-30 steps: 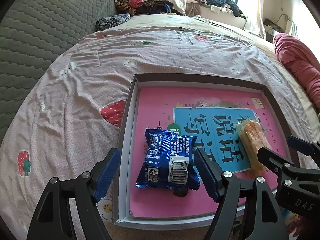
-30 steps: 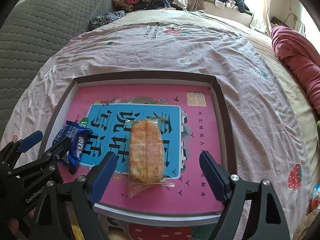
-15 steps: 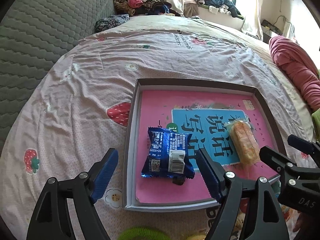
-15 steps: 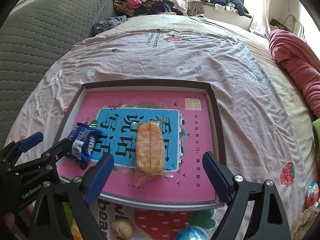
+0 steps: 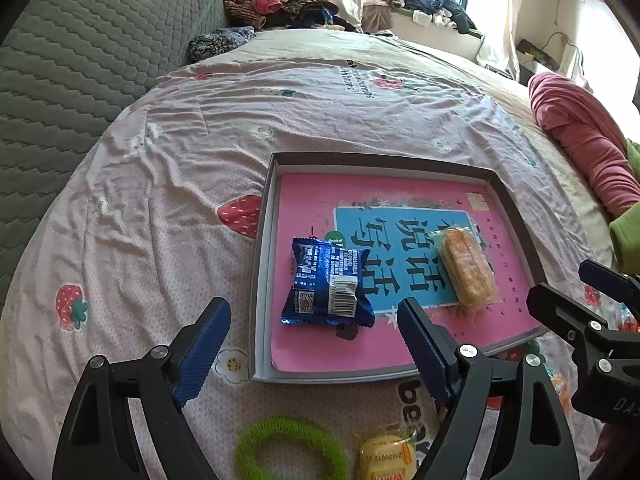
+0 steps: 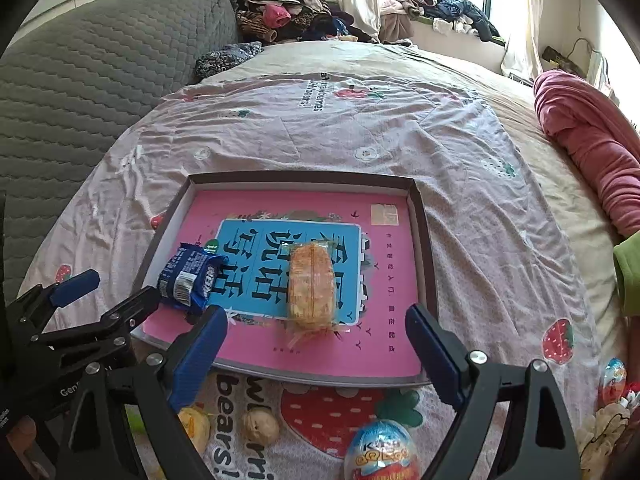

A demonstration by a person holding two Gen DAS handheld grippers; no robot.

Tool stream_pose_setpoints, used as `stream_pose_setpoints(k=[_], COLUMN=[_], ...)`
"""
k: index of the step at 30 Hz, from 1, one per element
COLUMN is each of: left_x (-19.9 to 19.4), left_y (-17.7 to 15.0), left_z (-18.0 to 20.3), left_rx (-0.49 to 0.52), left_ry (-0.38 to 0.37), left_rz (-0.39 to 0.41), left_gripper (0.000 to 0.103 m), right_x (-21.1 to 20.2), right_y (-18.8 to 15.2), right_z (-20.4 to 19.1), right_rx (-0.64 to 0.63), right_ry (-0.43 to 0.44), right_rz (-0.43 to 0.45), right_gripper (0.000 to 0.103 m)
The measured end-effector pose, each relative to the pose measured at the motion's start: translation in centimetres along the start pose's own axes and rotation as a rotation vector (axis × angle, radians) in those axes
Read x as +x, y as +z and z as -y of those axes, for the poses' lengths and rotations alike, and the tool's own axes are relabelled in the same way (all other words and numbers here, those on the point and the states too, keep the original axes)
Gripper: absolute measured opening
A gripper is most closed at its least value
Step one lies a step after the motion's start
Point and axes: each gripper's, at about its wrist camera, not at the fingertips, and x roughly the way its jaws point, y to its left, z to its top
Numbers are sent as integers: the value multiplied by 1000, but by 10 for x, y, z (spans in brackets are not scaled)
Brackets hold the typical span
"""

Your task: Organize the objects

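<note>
A shallow grey box (image 5: 259, 280) with a pink and blue printed floor lies on the bed. Inside it are a blue snack packet (image 5: 328, 284) on the left and a clear-wrapped orange cracker stack (image 5: 468, 268) on the right. My left gripper (image 5: 312, 307) hovers above and nearer than the blue packet (image 6: 192, 280), its jaws opening, with nothing pressed between the pads. My right gripper (image 6: 316, 314) stands open above the cracker stack (image 6: 312, 284), apart from it. Neither packet is touched.
Loose items lie on the strawberry-print sheet in front of the box: a green fuzzy ring (image 5: 288, 448), a yellow packet (image 5: 388, 460), a walnut (image 6: 260, 426), a foil egg (image 6: 380, 452). A red blanket (image 6: 592, 140) is at the right, a grey headboard (image 5: 72, 60) at the left.
Both grippers have risen and drawn back from the box, so both packets look smaller and farther. The green ring, walnut and foil egg have come into view. The left jaws stand wider.
</note>
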Motion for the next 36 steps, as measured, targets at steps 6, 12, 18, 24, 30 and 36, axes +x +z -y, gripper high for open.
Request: stream_pose_setpoints(k=[6, 12, 18, 24, 30, 36], left_x=[-9, -17, -28, -38, -50, -60], left_y=[-2, -6, -12, -22, -30, -39], left_z=[-2, -3, -1, -1, 1, 1], left_rx=[-6, -5, 21, 26, 42, 50], left_ry=[-9, -19, -23, -30, -33, -25], left_rz=[-4, -9, -11, -12, -6, -6], left_gripper=[89, 90, 91, 102, 102, 102], right_x=[-12, -24, -37, -49, -58, -70], right_y=[-2, -7, -12, -19, -27, -35], right_z=[-1, -4, -4, -5, -4, -3], right_rx=[-3, -19, -22, -24, -22, -20], right_ry=[1, -6, -2, 1, -1, 11], right_rz=[13, 29, 39, 42, 39, 44], right_gripper=[91, 93, 94, 96, 96, 97])
